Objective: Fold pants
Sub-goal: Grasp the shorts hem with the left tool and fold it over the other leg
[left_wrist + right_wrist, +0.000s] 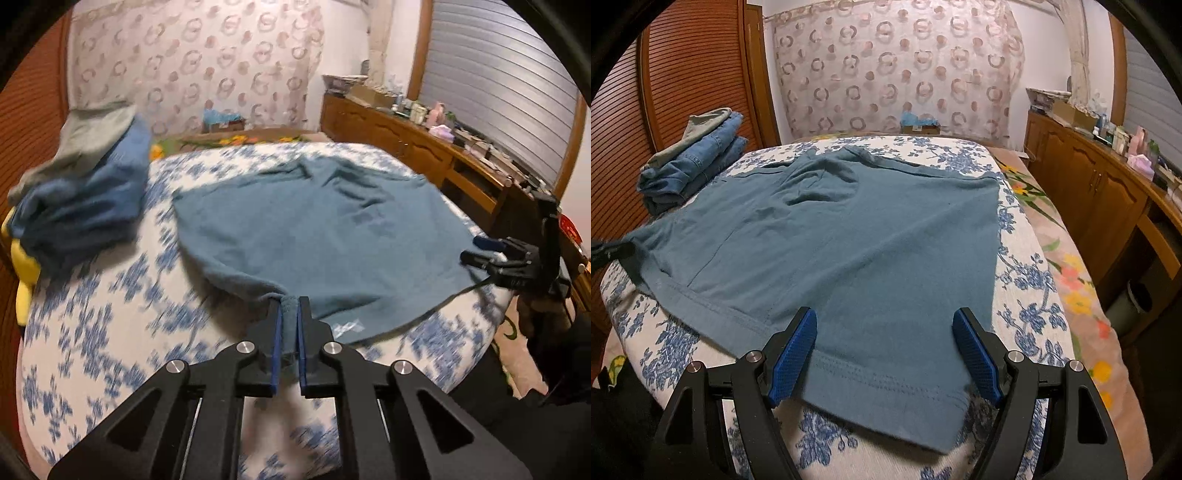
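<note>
Teal pants [314, 229] lie spread on the blue-flowered bed cover [103, 314]. My left gripper [290, 306] is shut on the near hem corner of the pants. My right gripper [886, 325] is open, its blue pads [794, 354] either side of the other leg's hem, just above the cloth [849, 251]. The right gripper also shows at the right edge of the left wrist view [476, 251]. The left gripper shows dimly at the left edge of the right wrist view [609, 253].
A stack of folded jeans and a grey garment [694, 162] sits at the bed's far left corner, and shows in the left wrist view [81, 199]. A wooden sideboard [1100, 192] with clutter runs along the right. A slatted wooden door [672, 74] stands at left.
</note>
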The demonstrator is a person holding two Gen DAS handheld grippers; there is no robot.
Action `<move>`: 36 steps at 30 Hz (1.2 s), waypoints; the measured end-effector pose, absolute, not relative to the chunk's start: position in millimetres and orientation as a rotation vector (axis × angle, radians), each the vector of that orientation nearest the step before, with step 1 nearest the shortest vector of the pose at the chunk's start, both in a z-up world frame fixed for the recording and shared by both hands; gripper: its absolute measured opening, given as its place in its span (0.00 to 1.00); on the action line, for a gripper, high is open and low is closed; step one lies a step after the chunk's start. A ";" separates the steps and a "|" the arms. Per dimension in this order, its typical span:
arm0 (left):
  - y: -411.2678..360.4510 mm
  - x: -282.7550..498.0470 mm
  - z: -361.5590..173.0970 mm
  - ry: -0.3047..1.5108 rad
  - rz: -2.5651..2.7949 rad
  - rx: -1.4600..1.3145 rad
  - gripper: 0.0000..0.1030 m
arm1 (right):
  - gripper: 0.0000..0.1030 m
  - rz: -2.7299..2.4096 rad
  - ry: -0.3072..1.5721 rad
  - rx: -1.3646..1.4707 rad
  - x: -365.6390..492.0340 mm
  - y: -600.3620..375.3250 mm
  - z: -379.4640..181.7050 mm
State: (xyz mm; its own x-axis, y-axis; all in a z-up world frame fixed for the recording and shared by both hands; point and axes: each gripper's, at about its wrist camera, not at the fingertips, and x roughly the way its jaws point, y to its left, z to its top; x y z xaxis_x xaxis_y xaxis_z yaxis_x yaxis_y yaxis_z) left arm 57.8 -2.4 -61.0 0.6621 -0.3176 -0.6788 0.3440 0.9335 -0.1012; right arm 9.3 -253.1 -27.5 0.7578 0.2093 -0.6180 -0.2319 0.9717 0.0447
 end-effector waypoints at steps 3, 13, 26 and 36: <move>-21.3 66.7 -49.1 0.739 -0.413 0.065 0.07 | 0.76 0.249 0.665 -0.013 7.3 -259.5 -26.4; -84.5 90.3 -24.4 0.702 -0.524 0.122 0.07 | 0.76 0.268 0.629 0.014 -7.7 -269.1 -22.6; -152.5 109.0 1.8 0.700 -0.683 0.124 0.07 | 0.76 0.257 0.600 0.029 -20.0 -278.9 -18.9; -176.9 105.8 2.8 0.694 -0.674 0.162 0.12 | 0.76 0.243 0.594 0.021 -26.3 -278.7 -15.4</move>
State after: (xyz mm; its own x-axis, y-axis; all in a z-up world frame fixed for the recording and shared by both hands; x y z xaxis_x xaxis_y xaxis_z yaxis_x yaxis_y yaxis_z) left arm 105.8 -176.9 2.8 0.5683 -0.5196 -0.6380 0.6230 0.7783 -0.0788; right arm -26.3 -278.7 -15.4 0.8011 0.2327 -0.5514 -0.2210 0.9712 0.0889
